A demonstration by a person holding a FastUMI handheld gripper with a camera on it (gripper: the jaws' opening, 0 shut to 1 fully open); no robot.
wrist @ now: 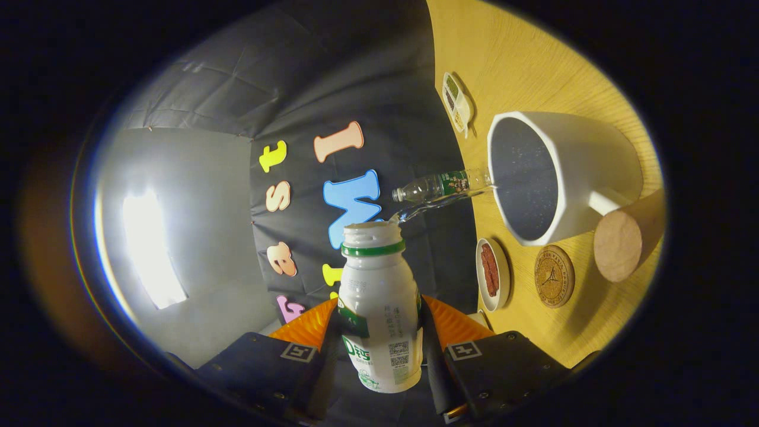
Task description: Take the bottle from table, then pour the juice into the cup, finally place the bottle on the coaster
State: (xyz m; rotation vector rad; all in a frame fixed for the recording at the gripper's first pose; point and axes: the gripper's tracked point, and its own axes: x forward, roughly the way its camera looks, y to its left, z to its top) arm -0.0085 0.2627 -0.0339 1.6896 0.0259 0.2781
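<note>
White plastic with a green neck band: that is the bottle (382,308) we see clamped between the two fingers of the gripper (379,356). The jaws are closed only as far as the bottle's width allows, one finger (323,356) pressing on each side of its body. Its cap is off and the mouth points away from the fingers, the whole view being rolled so that the wooden table (533,59) stands like a wall beside it.

Beyond the mouth we count one clear water bottle (442,185). Past it, on the table, sit two small white dishes: one (458,102) with dark and green contents, one (493,274) with something red. Next comes one large white cup (557,175), its opening facing the bottle's mouth. Just beside the cup lies one round cork coaster (554,276) with a dark printed figure, and then one plain cork cylinder (619,244).
</note>
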